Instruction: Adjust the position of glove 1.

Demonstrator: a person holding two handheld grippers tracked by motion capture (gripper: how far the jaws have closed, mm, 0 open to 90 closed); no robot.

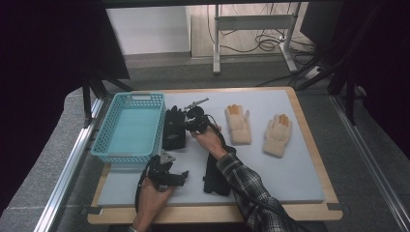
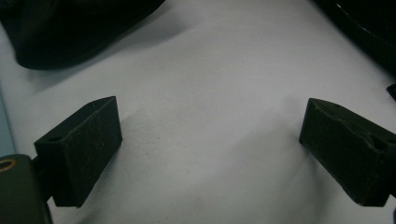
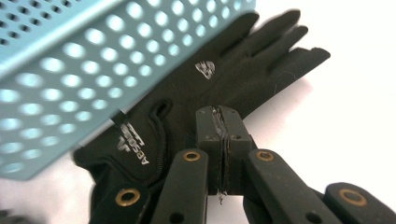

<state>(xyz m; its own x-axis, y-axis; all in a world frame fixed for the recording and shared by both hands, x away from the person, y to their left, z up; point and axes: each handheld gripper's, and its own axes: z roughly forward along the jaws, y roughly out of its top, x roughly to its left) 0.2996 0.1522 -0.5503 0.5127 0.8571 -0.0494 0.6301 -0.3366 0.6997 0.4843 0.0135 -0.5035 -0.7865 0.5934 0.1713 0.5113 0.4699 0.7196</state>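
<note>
Blue basket (image 1: 129, 129) left of centre in the high view on the tabletop (image 1: 290, 169), nothing visible inside it. Black glove (image 1: 174, 128) lies just beside its right wall; second black glove (image 1: 215, 174) lower centre, partly under the forearm. Two beige gloves (image 1: 238, 124) (image 1: 277, 135) to the right, apart. Right gripper (image 3: 223, 122) over the first black glove by the basket, jaws pressed together, nothing clearly between them. Left gripper (image 2: 210, 140) at lower left, jaws wide over bare mat.
</note>
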